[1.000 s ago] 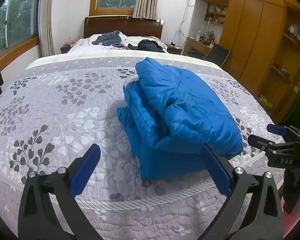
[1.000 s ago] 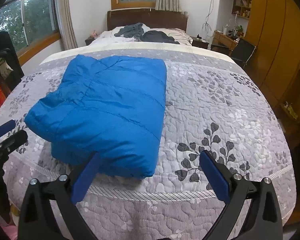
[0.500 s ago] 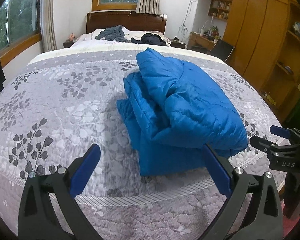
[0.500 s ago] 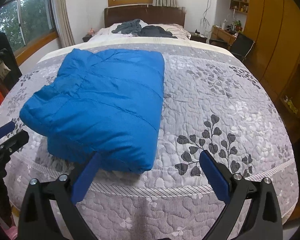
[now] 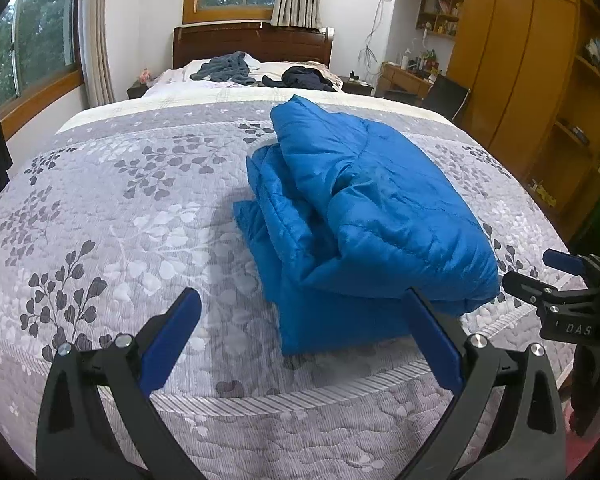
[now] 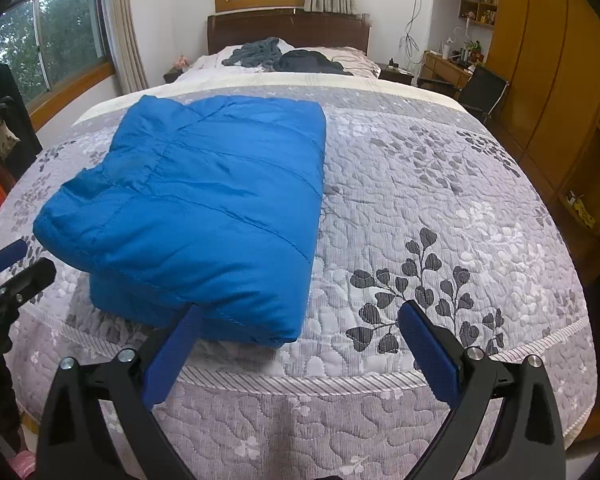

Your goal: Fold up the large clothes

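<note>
The blue puffer jacket (image 6: 204,216) lies folded into a thick bundle on the grey leaf-patterned quilt (image 6: 440,208), near the foot edge of the bed and a little to the left of its middle. From the right wrist view its top is a fairly flat rectangle; from the left wrist view the left side shows stacked layers, with the lower ones sticking out past the upper.

The left gripper (image 5: 300,340) hovers off the foot of the bed with its blue fingers spread wide and nothing between them. The right gripper (image 6: 296,350) is likewise released and empty, its left finger (image 6: 172,360) just in front of the jacket's near edge; I cannot tell whether it touches the fabric.

To my eye the folding is nearly or fully done, and what remains is tidying. If so, the thing to do well is to square that loose left side: tuck the protruding lower layers under without dragging the whole bundle, and press the padding down gently, since it looks springy and may puff open again. Dark clothes (image 5: 260,70) wait by the headboard (image 5: 252,44).
</note>
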